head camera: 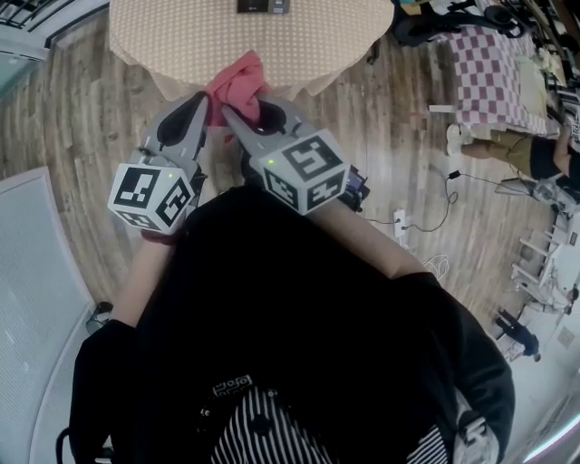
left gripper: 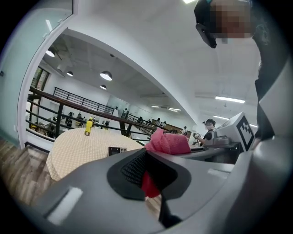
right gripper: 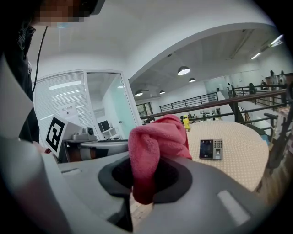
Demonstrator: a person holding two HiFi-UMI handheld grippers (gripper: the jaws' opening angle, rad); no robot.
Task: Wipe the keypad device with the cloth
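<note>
Right hand-held gripper [right gripper: 141,180] clamped on pink cloth [right gripper: 155,137]; left hand-held gripper [left gripper: 149,183] pinches same cloth. Keypad device [right gripper: 211,149] ahead, well apart, on round surface [head camera: 181,45]. Wiping not yet begun. Next, likely: reach forward, lower cloth onto device.

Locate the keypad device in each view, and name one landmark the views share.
Head view: the keypad device sits at the top edge, near centre, on the round table.
Left gripper view: left of centre, on the tabletop.
Right gripper view: right of centre, on the tabletop.
Shared landmark: the pink cloth, nearer the camera than the device in all three.
</note>
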